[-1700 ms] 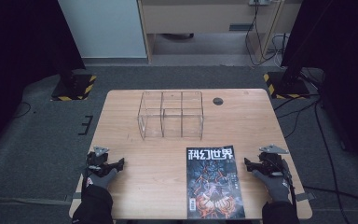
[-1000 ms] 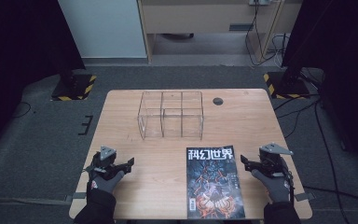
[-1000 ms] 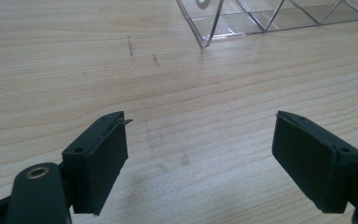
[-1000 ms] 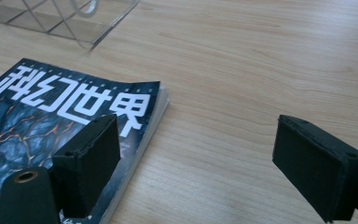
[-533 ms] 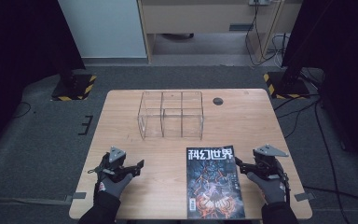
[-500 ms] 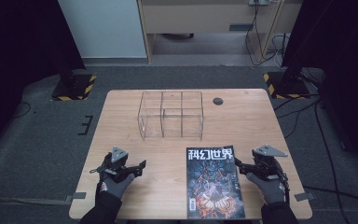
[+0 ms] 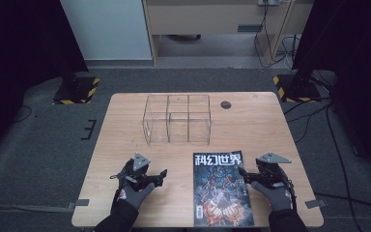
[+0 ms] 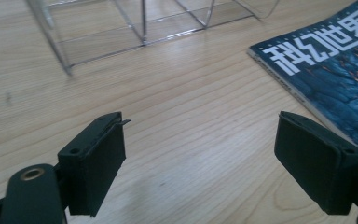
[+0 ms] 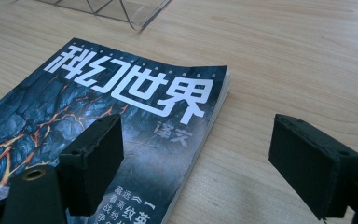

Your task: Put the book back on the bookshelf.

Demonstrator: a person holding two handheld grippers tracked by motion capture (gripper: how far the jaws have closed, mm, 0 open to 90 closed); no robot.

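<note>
A dark magazine (image 7: 221, 186) with white Chinese title letters lies flat on the wooden table (image 7: 125, 121), near its front edge. My right gripper (image 7: 245, 175) is open at the magazine's right edge, one jaw over the cover (image 9: 121, 121) and one over bare wood. My left gripper (image 7: 162, 176) is open over bare wood left of the magazine (image 8: 335, 70), holding nothing. A clear plastic organizer (image 7: 178, 119) with several compartments stands at mid-table, behind both grippers.
A small dark round disc (image 7: 226, 104) lies at the table's back right. The organizer's near corner (image 8: 65, 65) shows ahead of the left gripper, and its corner (image 9: 140, 18) beyond the magazine. Black stands with yellow-striped bases (image 7: 77, 89) flank the table.
Both grippers have moved inward toward the magazine: the left one to the right across the wood, the right one leftward until it straddles the magazine's right edge.
</note>
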